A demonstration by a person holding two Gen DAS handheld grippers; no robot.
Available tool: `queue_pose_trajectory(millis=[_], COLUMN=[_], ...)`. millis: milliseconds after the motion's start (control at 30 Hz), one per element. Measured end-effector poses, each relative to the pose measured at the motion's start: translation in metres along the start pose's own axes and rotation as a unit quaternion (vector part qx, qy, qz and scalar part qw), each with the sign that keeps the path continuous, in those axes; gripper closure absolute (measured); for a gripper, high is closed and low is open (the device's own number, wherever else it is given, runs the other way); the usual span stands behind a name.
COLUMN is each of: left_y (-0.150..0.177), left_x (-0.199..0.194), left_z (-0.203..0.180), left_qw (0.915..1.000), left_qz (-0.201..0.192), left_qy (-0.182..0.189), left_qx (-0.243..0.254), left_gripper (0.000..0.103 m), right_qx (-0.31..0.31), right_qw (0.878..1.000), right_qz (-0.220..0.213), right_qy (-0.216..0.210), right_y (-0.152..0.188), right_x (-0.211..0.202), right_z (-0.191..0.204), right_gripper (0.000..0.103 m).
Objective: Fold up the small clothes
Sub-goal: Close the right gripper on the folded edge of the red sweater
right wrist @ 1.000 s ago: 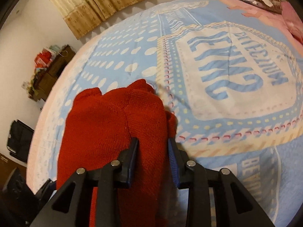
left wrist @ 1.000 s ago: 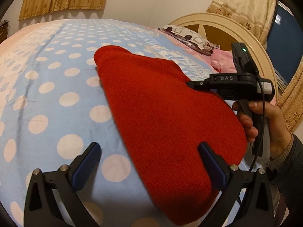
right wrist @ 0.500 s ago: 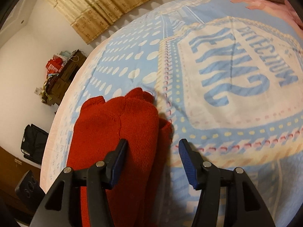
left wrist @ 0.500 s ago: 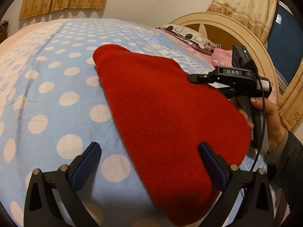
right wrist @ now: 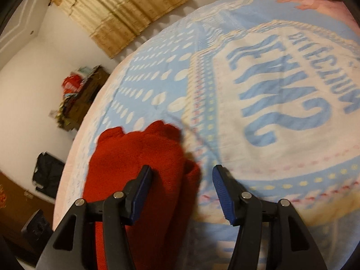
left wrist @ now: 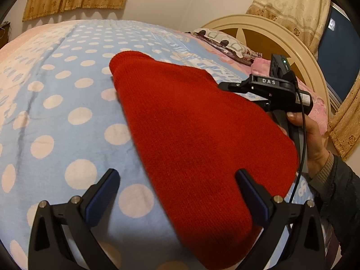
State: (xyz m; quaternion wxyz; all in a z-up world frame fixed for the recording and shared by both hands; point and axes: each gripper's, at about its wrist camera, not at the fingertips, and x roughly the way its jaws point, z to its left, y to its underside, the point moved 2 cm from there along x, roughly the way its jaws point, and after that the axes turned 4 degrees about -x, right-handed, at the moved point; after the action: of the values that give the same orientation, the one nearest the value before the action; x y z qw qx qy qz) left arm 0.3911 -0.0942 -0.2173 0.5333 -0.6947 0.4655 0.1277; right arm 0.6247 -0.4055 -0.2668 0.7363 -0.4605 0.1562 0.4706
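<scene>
Red knit garment (left wrist: 198,130) lies folded on the blanket (left wrist: 56,117), which is pale blue with white dots on this side and a large white panel with blue lettering (right wrist: 288,85) further across the bed. Left gripper (left wrist: 177,189) hovers low over the near end of the garment with its jaws spread wide, one blue pad (left wrist: 103,193) above bare blanket and the other above red knit, holding nothing. Right gripper (right wrist: 182,189) has its jaws parted too; its left pad (right wrist: 141,191) sits over the garment's edge while the other is over the blanket beside it, and nothing is pinched between them. From the left camera, the person's right hand (left wrist: 312,135) grips that tool's handle at the garment's far side. A cream headboard (left wrist: 299,51) and pillow (left wrist: 225,42) lie beyond.
</scene>
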Motion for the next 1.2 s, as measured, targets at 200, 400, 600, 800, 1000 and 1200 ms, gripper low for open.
queue_pose_trajectory(millis=[200,400,600,800,1000,1200], left_y=[-0.001,-0.003,-0.004,-0.004,-0.005,-0.007], left_x=[0.002,0.005,0.006,0.007,0.008,-0.001], left_z=[-0.002,-0.003,-0.001,-0.007,-0.01,-0.01], left_qw=[1.0,1.0,0.9999,0.9997,0.9989,0.9985], left_qz=[0.004,0.008,0.011,0.015,0.014,0.005], left_qy=[-0.003,-0.004,0.009,0.021,0.045,0.052], left_qx=[0.001,0.001,-0.005,0.004,-0.007,-0.016], left_gripper=[0.0,0.0,0.0,0.002,0.021,0.055], right_qx=[-0.018,-0.009,-0.004,0.009,0.015,-0.012], right_qw=[1.0,0.999,0.999,0.997,0.997,0.997], right_qz=[0.006,0.008,0.009,0.011,0.009,-0.024], right_qy=[-0.011,-0.03,-0.047,-0.071,-0.071,-0.073], right_y=[-0.001,0.002,0.003,0.004,0.005,0.007], right_x=[0.016,0.017,0.018,0.019,0.02,0.003], right_z=[0.012,0.01,0.009,0.004,0.002,0.022], right_gripper=[0.048,0.06,0.069,0.07,0.073,0.078])
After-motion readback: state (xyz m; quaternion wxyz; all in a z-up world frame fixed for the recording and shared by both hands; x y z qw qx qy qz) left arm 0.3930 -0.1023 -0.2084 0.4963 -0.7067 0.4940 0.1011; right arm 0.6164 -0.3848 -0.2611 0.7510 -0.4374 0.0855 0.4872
